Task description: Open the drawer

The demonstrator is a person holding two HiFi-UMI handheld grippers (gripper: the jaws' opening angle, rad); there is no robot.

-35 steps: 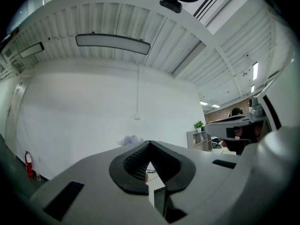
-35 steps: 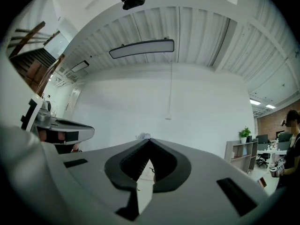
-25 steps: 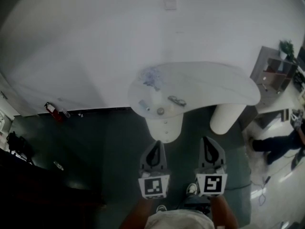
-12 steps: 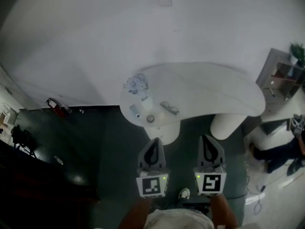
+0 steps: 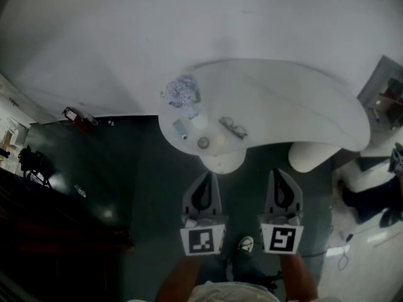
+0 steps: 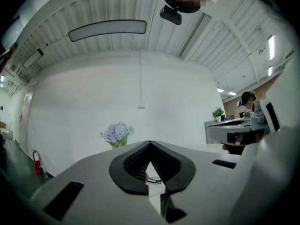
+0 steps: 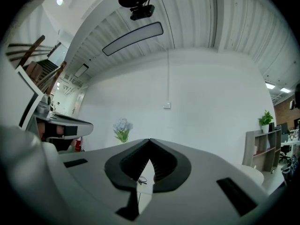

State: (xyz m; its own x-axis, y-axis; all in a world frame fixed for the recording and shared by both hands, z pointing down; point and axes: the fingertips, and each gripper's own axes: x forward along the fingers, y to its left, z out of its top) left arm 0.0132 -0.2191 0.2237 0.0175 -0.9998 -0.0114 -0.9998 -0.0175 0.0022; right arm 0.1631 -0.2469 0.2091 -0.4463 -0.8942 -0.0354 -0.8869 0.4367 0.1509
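A white curved table (image 5: 296, 112) stands on two round pedestals. The nearer pedestal (image 5: 221, 162) sits under the table's left end; no drawer front can be made out on it from here. My left gripper (image 5: 203, 180) hangs just in front of that pedestal, apart from it, pointing level. Its jaws are shut with nothing between them, and the left gripper view shows the tips (image 6: 150, 143) met. My right gripper (image 5: 281, 175) is beside it, between the two pedestals. It is also shut and empty (image 7: 150, 140).
On the table's left end lie a bunch of pale blue flowers (image 5: 181, 93), a small can (image 5: 180, 129), a round object (image 5: 203, 143) and a pair of glasses (image 5: 233, 128). The second pedestal (image 5: 308, 156) stands to the right. A person (image 5: 378, 200) sits far right. A fire extinguisher (image 5: 72, 115) is by the wall.
Both grippers have moved forward toward the table, and the near pedestal now lies just ahead of their tips. Both have stayed shut.
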